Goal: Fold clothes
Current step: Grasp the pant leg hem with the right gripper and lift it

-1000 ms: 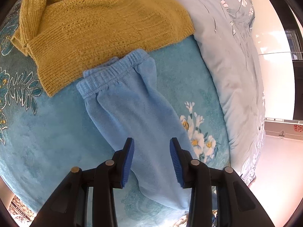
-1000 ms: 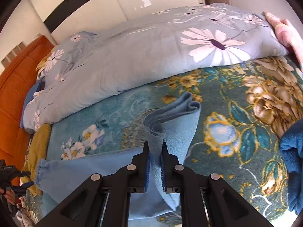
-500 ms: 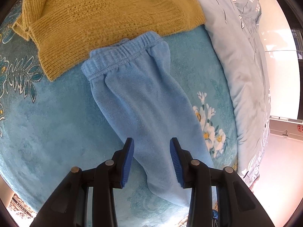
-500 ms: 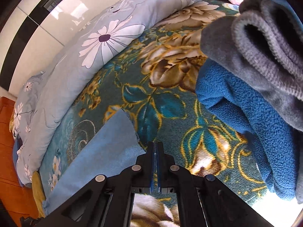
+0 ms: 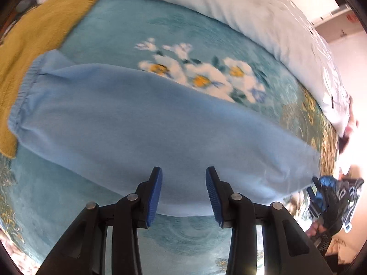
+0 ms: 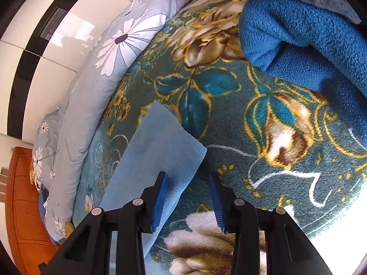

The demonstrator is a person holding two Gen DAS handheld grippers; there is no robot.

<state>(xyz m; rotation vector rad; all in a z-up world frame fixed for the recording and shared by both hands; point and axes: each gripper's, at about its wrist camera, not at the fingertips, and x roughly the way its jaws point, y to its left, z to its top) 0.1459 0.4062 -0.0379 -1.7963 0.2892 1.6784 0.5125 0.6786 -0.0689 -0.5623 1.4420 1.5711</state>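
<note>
Now | light blue trousers (image 6: 158, 151) flat | right gripper (image 6: 189, 197) just opened over hem

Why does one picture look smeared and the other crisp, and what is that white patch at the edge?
Left wrist view: motion blur smears the blanket flowers and light blue trousers; right edge washed out by glare. Right wrist view: sharp, fleece texture clear, glare bottom right. Both bend straight lines, fisheye style.
</note>
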